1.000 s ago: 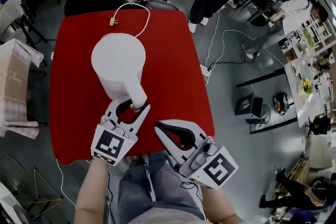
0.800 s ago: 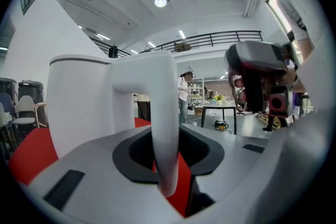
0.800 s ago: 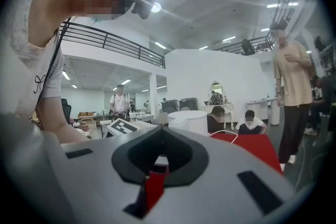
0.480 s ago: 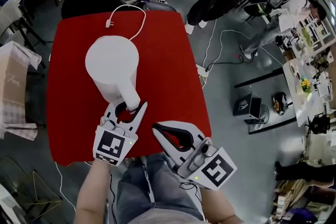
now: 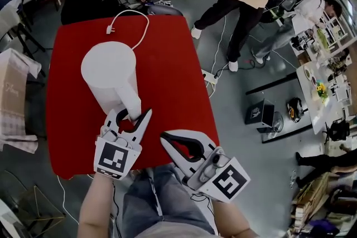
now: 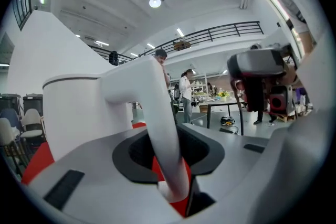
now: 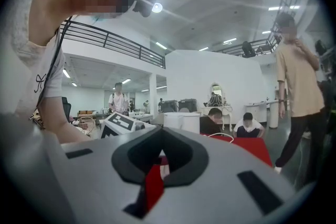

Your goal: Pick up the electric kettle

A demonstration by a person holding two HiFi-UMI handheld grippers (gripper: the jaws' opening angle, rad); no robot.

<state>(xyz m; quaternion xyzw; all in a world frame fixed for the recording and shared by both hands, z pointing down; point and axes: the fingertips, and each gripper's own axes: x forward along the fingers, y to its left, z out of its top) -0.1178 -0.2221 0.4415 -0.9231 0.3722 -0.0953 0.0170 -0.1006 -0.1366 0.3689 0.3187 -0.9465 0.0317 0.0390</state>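
The white electric kettle (image 5: pixel 106 72) stands on the red table (image 5: pixel 167 64), its handle (image 5: pixel 133 104) turned toward me. My left gripper (image 5: pixel 130 115) reaches level around that handle. Its jaws are opening, one on each side of the handle with a gap. From the left gripper view the handle (image 6: pixel 157 113) runs down through the hollow of the left gripper (image 6: pixel 176 189), with the kettle's body (image 6: pixel 68 113) to its left. My right gripper (image 5: pixel 165 136) hovers at the table's near edge, shut and empty, also seen as the right gripper (image 7: pixel 157 168).
The kettle's white cord (image 5: pixel 142 22) curls across the far part of the table and ends in a plug (image 5: pixel 110 29). People crouch and stand beyond the table's far edge. Chairs and a cardboard box (image 5: pixel 11 97) stand at the left. Cables lie on the grey floor at the right.
The left jaws stay around the handle, narrower half a second ago and wider now. The kettle still stands on the table. The standing person at the back right has stepped.
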